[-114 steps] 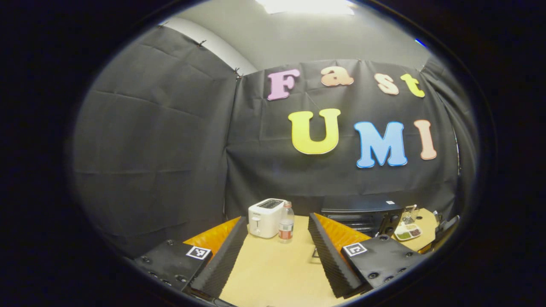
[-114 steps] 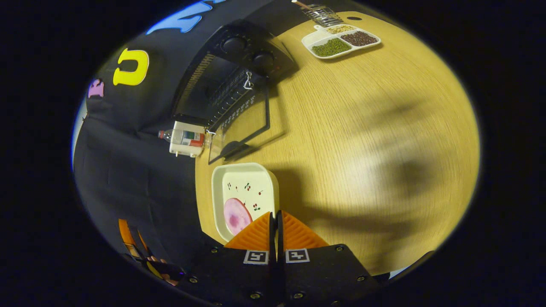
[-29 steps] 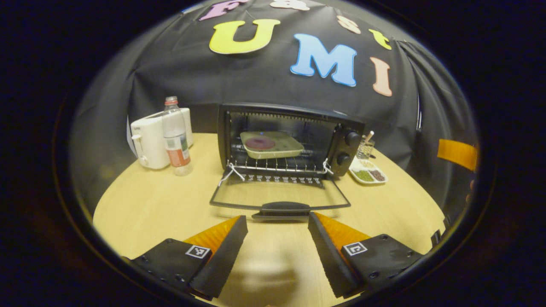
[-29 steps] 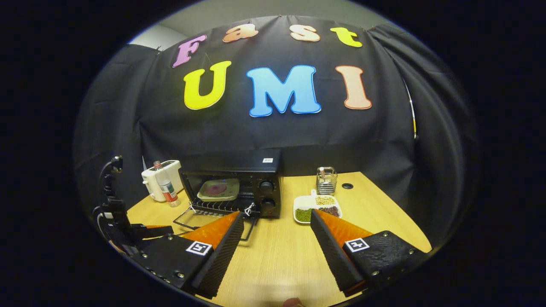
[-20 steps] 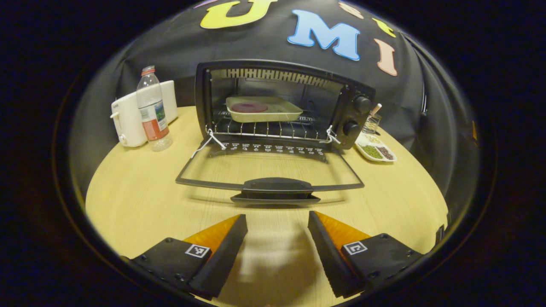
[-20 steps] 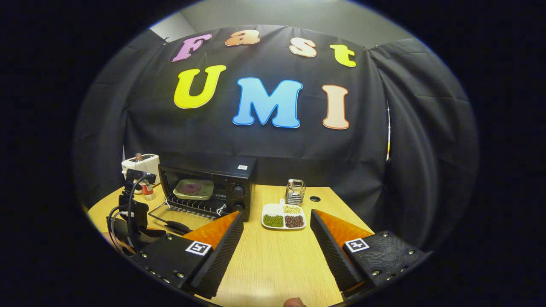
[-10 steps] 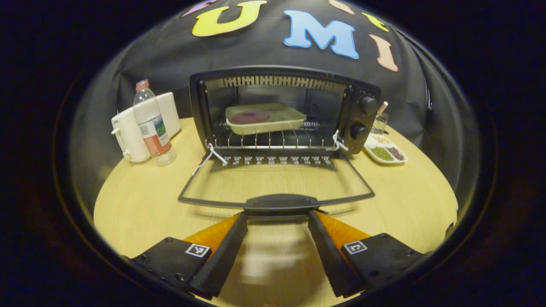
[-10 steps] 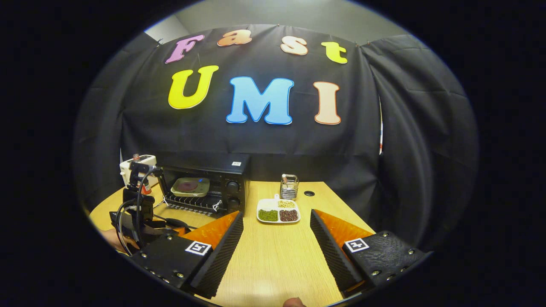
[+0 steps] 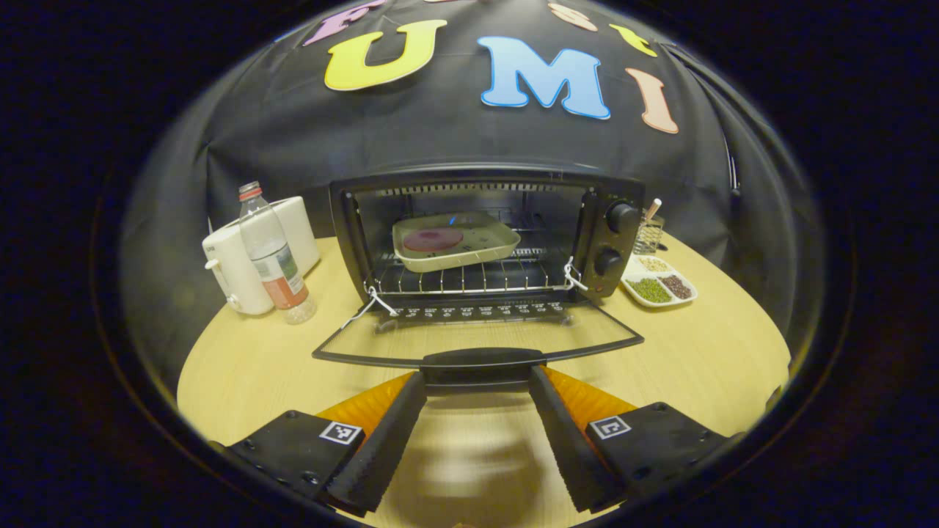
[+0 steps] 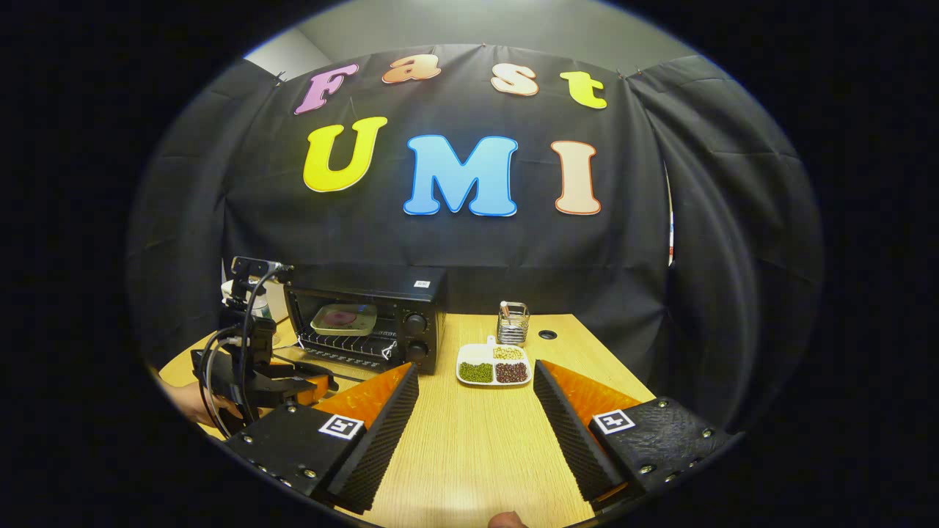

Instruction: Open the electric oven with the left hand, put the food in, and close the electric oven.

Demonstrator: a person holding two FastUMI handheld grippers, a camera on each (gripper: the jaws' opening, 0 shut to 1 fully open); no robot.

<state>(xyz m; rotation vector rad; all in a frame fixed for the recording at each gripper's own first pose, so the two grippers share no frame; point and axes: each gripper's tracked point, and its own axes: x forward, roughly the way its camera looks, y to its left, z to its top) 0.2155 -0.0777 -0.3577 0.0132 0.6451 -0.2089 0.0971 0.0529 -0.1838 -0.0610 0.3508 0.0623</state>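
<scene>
I hold my left gripper (image 9: 475, 381) low in front of the black electric oven (image 9: 484, 227), with its two fingers spread apart, one at each end of the dark plastic door handle (image 9: 480, 361). The fingers stand beside the handle and do not press on it; I cannot tell if they touch it. I think this position is chosen because the glass door (image 9: 477, 339) hangs open toward me, a little above the light wooden table (image 9: 249, 367), and I must catch or push the handle to swing it up and shut.

The food is already inside: the cream square dish with a round pink slice (image 9: 453, 240) sits on the wire rack (image 9: 469, 277), well behind the door hinge, so it should not block the closing. So I judge that only the last step is left.

My right gripper (image 10: 475, 411) is spread wide and holds nothing. It hovers over the table at the right of the oven, away from the door, probably so that it does not disturb the left one.

Beside the oven stand a white toaster (image 9: 242, 260) and a clear plastic bottle (image 9: 273, 257) on one side, and a white divided tray with beans (image 9: 659, 279) on the other; all are clear of the door's path.
</scene>
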